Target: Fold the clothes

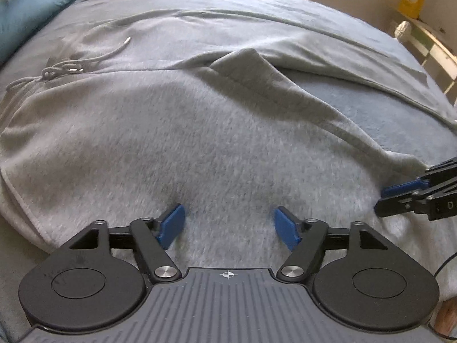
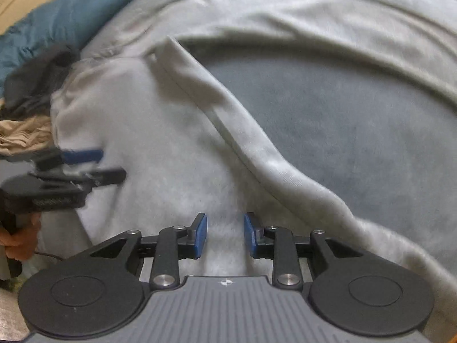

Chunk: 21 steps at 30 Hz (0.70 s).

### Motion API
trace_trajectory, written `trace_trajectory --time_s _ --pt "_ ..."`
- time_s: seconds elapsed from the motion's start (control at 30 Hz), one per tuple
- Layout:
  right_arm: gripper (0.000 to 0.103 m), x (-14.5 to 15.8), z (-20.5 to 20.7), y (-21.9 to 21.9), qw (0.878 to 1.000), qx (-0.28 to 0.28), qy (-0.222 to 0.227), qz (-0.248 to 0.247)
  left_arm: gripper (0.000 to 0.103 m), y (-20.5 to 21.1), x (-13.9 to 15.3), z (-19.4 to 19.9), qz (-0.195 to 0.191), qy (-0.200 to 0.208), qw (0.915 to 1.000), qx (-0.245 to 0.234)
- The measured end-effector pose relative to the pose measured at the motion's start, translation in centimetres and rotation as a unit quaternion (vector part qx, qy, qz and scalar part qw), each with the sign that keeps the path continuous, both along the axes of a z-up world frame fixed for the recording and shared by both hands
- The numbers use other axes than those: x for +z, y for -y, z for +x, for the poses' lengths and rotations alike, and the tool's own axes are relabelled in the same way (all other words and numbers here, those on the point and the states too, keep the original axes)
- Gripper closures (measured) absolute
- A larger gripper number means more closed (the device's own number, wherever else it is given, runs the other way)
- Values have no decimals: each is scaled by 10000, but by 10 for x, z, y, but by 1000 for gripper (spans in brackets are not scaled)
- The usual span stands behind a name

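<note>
A grey fleece garment [image 1: 177,131] lies spread on a bed covered with a blue-grey blanket [image 1: 368,105]. Part of the garment is turned over so that its fuzzy inner face is up. A folded edge runs diagonally across it, from the far middle toward the near right. A drawstring [image 1: 65,68] with metal tips lies on the garment at the far left, in the left wrist view.

Left claw [image 1: 230,227]: the jaws stand wide apart above the fuzzy face of the garment. Nothing is between the blue pads [image 1: 171,225]. No fabric is gripped.

Right claw [image 2: 225,235]: the jaws stand partly open, with a narrow gap. Fleece shows through the gap, but the pads do not press on it. In the left wrist view this claw appears at the right edge, just beside the folded edge of the garment.

In the right wrist view, the left claw appears at the left edge, blurred, over the garment. A hand [image 2: 20,240] shows below it.

A teal pillow [image 1: 31,8] lies at the far left of the bed. Dark and tan clothes [image 2: 25,114] lie beside the garment, at the left of the right wrist view.
</note>
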State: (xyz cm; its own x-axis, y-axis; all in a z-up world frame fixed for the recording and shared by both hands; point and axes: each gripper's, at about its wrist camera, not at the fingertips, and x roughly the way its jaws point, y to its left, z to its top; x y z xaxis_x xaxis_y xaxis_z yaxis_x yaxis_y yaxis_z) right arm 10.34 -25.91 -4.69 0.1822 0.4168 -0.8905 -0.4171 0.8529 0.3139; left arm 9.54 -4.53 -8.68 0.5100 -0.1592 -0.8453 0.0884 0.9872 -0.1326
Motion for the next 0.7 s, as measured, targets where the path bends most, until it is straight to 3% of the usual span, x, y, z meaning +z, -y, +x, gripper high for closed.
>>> trace_trajectory --time_s 0.2,0.5,0.7 --pt "70 -1 1 5 9996 -209 -126 116 6 7 -3 1 -15 -40 9998 -177" --pt "55 2 -2 -8 9999 109 -51 -98 1 10 -4 5 -41 -106 9999 -128" --pt "46 22 -12 1 9984 -80 564 2 0 8 -3 5 -168 -98 9998 47"
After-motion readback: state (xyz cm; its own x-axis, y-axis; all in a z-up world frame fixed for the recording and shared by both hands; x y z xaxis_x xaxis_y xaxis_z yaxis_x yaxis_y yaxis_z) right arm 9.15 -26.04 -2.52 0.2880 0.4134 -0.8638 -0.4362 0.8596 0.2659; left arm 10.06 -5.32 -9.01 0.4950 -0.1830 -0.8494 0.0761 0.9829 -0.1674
